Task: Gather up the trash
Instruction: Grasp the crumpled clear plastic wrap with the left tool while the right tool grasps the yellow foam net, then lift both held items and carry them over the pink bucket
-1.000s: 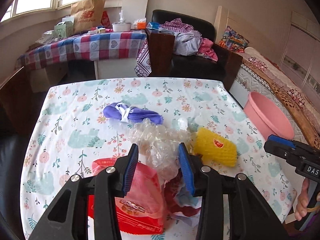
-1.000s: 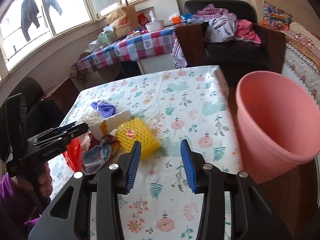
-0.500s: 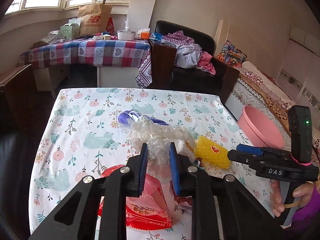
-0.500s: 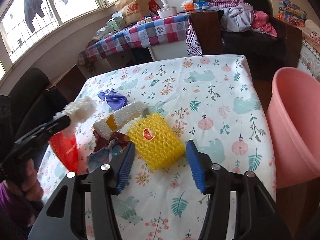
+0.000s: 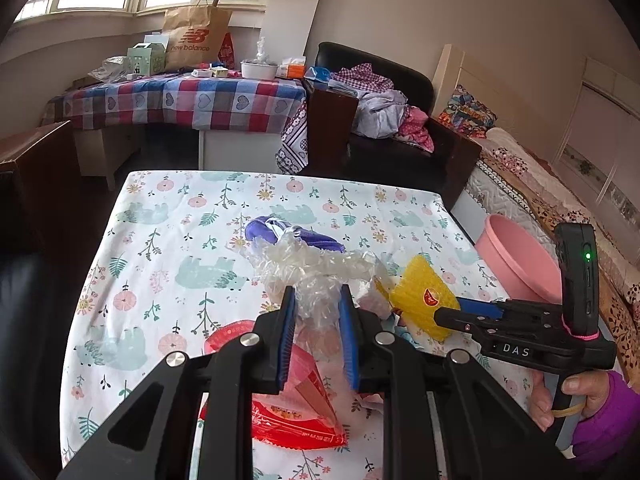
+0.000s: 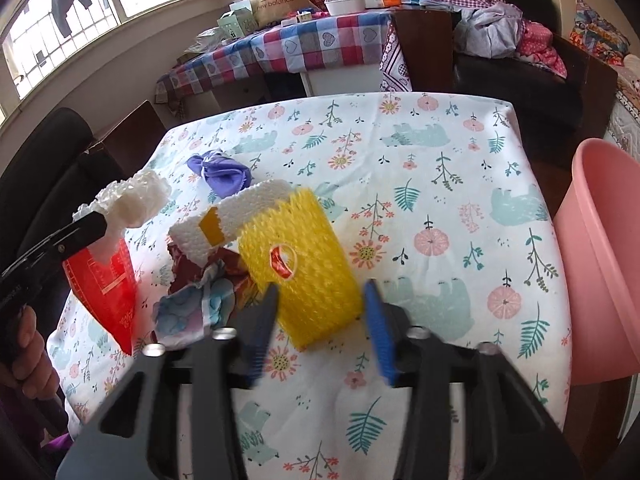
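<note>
Several pieces of trash lie bunched on the floral table (image 6: 440, 184): a yellow foam net (image 6: 300, 264), a white foam block (image 6: 236, 216), a purple bundle (image 6: 220, 172), a red wrapper (image 5: 296, 412) and crumpled cloth. A pink basin (image 6: 600, 264) stands just beside the table's edge. The left gripper (image 5: 316, 320) is clamped on a clear crinkled plastic wad (image 5: 312, 268), lifted above the wrapper. The right gripper (image 6: 320, 320) is closing around the net's near end, pads not yet pressing.

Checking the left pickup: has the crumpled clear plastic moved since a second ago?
Yes. The left tongs have closed on the crumpled clear plastic and lifted it off the floral tablecloth; it now overlaps the purple bundle behind.
</note>
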A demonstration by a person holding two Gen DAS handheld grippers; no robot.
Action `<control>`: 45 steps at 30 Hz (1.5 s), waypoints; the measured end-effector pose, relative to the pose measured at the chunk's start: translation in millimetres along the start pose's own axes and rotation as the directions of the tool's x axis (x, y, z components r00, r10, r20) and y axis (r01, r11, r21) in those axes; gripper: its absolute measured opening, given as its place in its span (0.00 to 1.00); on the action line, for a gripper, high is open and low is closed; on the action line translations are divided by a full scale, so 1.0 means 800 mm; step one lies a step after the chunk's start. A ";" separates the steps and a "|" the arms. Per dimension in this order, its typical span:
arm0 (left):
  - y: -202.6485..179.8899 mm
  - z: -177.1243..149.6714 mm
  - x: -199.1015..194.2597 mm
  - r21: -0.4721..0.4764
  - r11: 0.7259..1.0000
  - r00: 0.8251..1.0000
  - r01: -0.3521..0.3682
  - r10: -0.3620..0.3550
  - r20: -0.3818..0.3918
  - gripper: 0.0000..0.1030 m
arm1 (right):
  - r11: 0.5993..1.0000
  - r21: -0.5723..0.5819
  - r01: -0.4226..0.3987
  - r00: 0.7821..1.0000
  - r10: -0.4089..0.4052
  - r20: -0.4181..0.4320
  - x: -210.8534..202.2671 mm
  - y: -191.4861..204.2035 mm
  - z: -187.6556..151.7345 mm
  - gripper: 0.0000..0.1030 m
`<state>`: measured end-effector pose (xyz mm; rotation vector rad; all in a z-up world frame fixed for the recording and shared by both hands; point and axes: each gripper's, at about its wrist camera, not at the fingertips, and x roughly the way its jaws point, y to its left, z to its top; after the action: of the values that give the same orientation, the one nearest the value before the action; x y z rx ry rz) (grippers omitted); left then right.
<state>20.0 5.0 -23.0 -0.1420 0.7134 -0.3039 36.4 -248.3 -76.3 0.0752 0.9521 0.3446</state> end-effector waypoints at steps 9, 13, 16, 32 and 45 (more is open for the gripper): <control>-0.017 0.003 -0.004 0.022 1.000 1.000 0.006 -0.007 0.010 0.19 | 1.000 0.006 -0.022 0.995 0.021 0.101 -0.049 0.000 -0.012 0.11; -0.034 0.010 -0.006 0.038 0.999 1.000 0.021 -0.021 0.023 0.19 | 0.999 0.045 -0.016 0.987 0.008 0.161 -0.079 -0.015 -0.010 0.11; -0.051 0.014 -0.004 0.055 0.998 0.999 0.036 -0.038 0.032 0.19 | 0.998 0.069 0.002 0.980 -0.016 0.200 -0.098 -0.029 -0.012 0.11; -0.189 0.051 0.032 0.184 0.962 0.977 0.201 -0.211 0.037 0.19 | 0.944 0.307 0.120 0.923 -0.220 0.315 -0.177 -0.156 -0.031 0.11; -0.306 0.057 0.099 0.258 0.901 0.936 0.349 -0.349 -0.050 0.19 | 0.873 0.448 0.193 0.895 -0.343 0.284 -0.192 -0.239 -0.055 0.11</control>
<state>51.4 -251.0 18.3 -0.0151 0.6415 -0.7407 -31.7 -481.6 -22.3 0.3732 0.6462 -0.1389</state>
